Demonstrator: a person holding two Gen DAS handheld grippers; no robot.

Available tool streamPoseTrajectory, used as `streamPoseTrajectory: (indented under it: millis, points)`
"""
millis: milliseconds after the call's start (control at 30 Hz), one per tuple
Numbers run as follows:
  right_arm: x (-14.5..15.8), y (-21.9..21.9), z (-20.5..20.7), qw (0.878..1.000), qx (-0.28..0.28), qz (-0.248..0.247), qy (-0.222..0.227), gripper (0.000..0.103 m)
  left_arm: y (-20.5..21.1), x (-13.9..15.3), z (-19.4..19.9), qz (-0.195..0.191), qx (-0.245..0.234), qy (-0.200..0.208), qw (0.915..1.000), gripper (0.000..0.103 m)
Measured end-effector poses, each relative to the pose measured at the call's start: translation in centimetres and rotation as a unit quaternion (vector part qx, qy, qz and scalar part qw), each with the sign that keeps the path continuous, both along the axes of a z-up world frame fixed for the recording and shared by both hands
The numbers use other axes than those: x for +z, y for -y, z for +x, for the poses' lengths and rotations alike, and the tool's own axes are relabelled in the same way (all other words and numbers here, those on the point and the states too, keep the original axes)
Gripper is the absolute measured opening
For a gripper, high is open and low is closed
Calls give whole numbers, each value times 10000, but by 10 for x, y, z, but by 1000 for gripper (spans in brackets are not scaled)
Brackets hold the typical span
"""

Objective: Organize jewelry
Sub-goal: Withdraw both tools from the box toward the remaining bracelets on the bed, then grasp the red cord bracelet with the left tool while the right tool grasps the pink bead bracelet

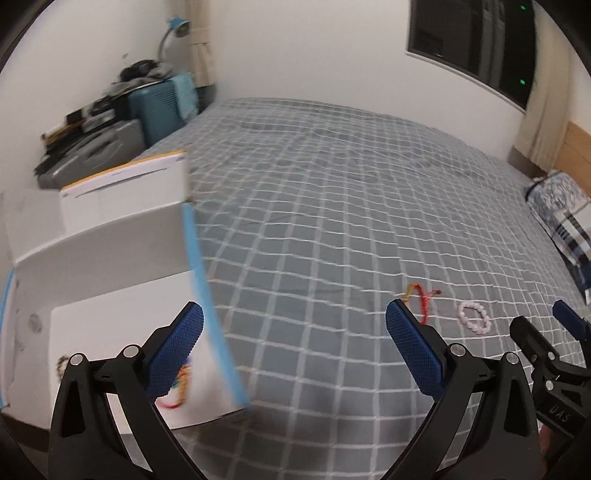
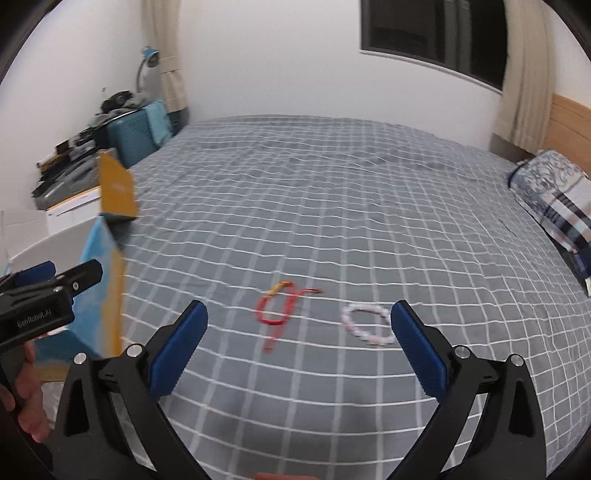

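Both your left gripper (image 1: 293, 347) and your right gripper (image 2: 299, 343) are spread wide and empty above the checked bed (image 2: 332, 206), where the red cord bracelet (image 2: 275, 314) and pink bead bracelet (image 2: 365, 325) lie side by side, apart, right of the open white box (image 1: 110, 258)

Home bedroom: checked bedspread (image 2: 332, 206), pillow (image 2: 554, 195), headboard (image 2: 569, 122), curtained window (image 2: 432, 33), desk lamp (image 2: 149, 59).
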State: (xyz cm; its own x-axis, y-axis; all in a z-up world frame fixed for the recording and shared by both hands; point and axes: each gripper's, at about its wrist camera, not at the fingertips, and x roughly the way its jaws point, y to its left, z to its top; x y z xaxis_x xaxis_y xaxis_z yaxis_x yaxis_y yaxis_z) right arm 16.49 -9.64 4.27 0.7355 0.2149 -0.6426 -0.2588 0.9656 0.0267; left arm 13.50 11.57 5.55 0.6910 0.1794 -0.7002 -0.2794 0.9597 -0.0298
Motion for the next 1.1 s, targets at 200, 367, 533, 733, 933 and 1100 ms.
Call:
streamPoseTrajectory:
  millis: [200,367,533,733,933,1100]
  points:
    - [-21,43,30,9997,-240,-6,-66,95,40,-22,47,38,-328,-102,9994,97]
    - [-47,66,61,9986,-360,-1,-378,95,62,-48,87,-196,-505,-277,9981,97]
    - [-73,79,90,9968,-445,66,-658,95,87,-80,117,-138,-713,-467,9963,97]
    - [-97,85,108,9940,-564,65,-932,95,102,-109,135,56,-825,-645,9945,97]
    - [-112,85,118,9919,-666,-15,-1084,95,96,-127,143,-12,-707,-799,9943,97]
    - [-127,81,126,9893,-759,-84,-1243,95,93,-141,151,-9,-641,-948,9934,97]
